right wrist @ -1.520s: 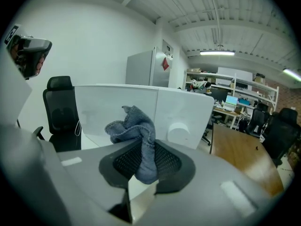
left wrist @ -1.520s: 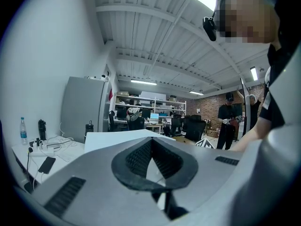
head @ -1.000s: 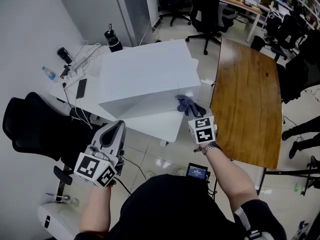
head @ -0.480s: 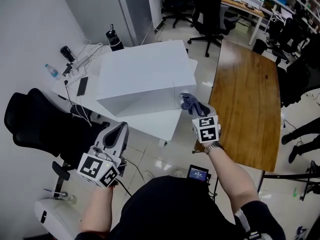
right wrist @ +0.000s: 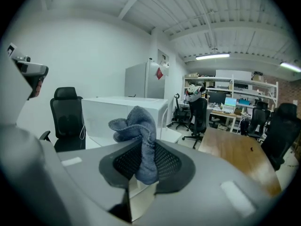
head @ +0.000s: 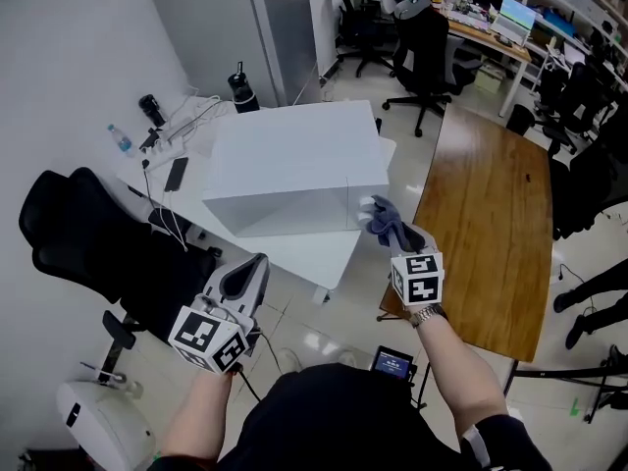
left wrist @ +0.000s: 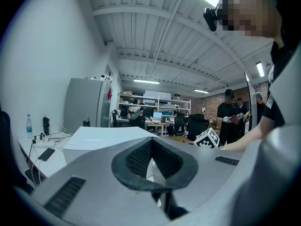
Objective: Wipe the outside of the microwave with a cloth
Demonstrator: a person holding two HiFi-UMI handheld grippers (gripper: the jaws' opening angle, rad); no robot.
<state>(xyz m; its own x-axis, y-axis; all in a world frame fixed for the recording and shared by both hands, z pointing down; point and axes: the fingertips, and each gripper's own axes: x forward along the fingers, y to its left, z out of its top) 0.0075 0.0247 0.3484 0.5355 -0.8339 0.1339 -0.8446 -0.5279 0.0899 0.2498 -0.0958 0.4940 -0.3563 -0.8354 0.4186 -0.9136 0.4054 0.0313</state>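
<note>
While the right gripper (head: 400, 246) clamps the grey cloth (head: 385, 220) near a corner of the white microwave (head: 294, 160), the left gripper (head: 253, 268) is closed, empty, well apart.

Grey left hand-held gripper (head: 257, 261) and right hand-held gripper (head: 396, 243), black mesh pads (right wrist: 167, 161), a white cube (head: 208, 339) of black square markers behind each. Wristwatch (head: 428, 314) behind the right one; black top (head: 334, 415).

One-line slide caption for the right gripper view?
Right hand-held gripper clamps a grey cloth, facing the white microwave ahead.
</note>
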